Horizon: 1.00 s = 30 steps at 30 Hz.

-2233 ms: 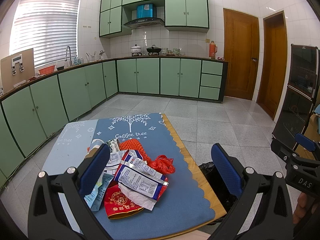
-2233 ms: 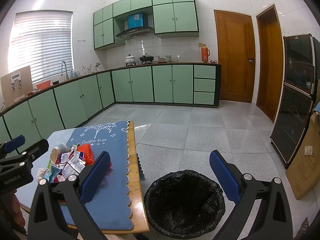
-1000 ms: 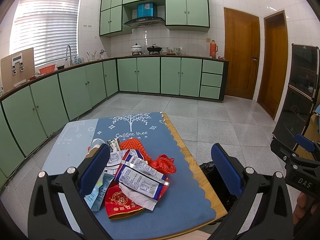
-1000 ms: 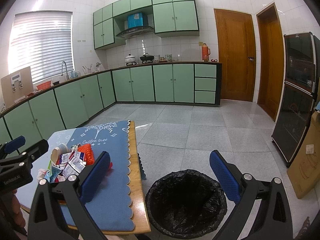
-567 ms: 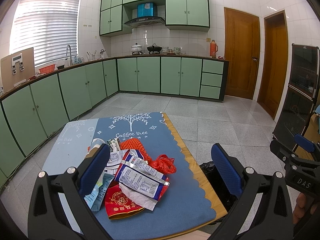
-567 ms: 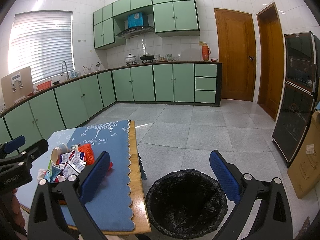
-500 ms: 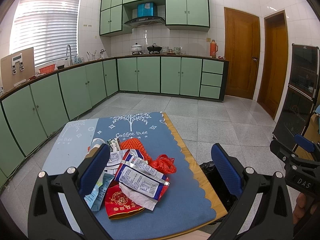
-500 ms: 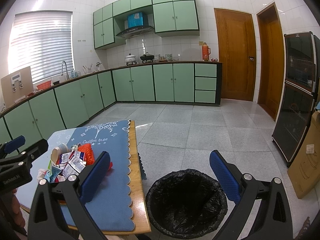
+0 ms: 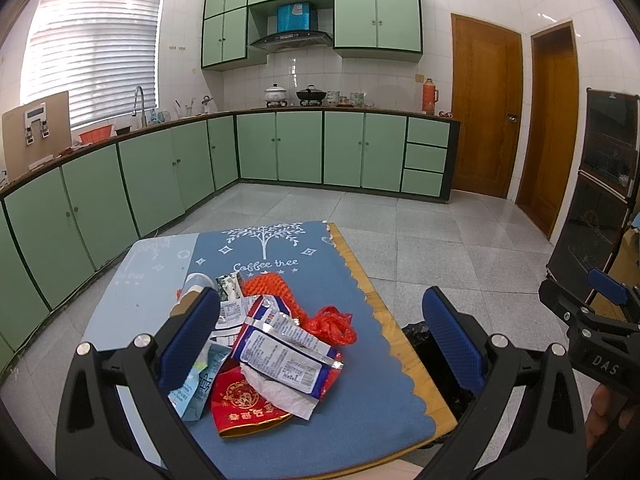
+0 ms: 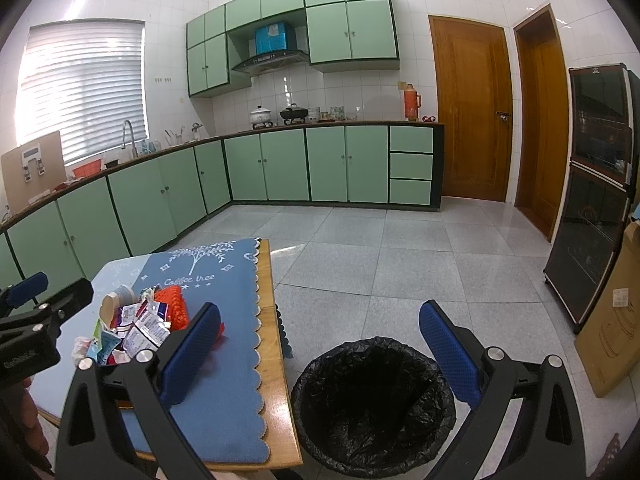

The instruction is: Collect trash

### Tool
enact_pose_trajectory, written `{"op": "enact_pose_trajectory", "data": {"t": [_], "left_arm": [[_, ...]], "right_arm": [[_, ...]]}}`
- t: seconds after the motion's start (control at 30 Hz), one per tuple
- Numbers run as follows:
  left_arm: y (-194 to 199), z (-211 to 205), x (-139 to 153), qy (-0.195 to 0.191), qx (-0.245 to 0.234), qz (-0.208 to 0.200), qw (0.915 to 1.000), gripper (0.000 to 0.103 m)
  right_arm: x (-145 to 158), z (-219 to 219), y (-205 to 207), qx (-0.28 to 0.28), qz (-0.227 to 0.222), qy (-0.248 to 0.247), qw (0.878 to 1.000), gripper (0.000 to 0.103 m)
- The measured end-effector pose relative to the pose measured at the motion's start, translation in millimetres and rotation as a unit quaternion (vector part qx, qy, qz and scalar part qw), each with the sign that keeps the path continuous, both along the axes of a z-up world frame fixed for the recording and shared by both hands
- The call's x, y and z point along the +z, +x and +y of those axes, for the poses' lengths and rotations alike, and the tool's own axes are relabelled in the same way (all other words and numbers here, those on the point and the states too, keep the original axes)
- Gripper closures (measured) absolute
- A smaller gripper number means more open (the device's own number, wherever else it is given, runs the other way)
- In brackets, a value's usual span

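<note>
A pile of trash lies on a blue mat on a low table: a white and blue wrapper, a red and gold packet, a red plastic bag, orange foam netting and a pale blue sachet. The pile also shows in the right wrist view. My left gripper is open and empty, held above the pile. My right gripper is open and empty, above a bin lined with a black bag on the floor right of the table.
Green cabinets run along the left and far walls. Two wooden doors stand at the back right. A dark glass cabinet and a cardboard box stand at the right. Grey tiled floor lies beyond the table.
</note>
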<state>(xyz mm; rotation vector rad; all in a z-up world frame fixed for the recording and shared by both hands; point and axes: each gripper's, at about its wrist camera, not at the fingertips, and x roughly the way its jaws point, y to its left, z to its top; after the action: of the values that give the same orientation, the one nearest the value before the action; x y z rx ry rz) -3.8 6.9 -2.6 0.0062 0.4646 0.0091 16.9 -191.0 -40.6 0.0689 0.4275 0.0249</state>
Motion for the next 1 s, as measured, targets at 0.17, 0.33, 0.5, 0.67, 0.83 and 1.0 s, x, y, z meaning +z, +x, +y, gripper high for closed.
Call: {"op": "enact_pose_trajectory", "data": {"t": [0.17,0.33,0.5,0.67,0.83,1.0], "left_arm": [[7,28,-14,0.005,0.037,0.004,0.9993,0.005],[11,68,-28,0.015,0.096,0.019,0.995,0.005],[13,107,-45,0.02,0.142,0.041,0.9889,0.005],[14,136,-69,0.015,0.171,0.075,0.9824,0.005],[15,145,-91,0.004,0.17,0.1,0.9803,0.005],[25,145,-111,-0.01,0.163,0.118,0.9794,0.005]], "right_arm": [[-12,12,14,0.021,0.007,0.004,1.0,0.006],[-28,34,40,0.066,0.024,0.016,0.997,0.006],[-47,59,66,0.115,0.052,0.034,0.991,0.008],[-67,89,87,0.169,0.086,0.031,0.981,0.012],[-92,119,103,0.213,0.135,0.017,0.968,0.012],[-102,135,105,0.228,0.144,-0.003,0.963,0.012]]}}
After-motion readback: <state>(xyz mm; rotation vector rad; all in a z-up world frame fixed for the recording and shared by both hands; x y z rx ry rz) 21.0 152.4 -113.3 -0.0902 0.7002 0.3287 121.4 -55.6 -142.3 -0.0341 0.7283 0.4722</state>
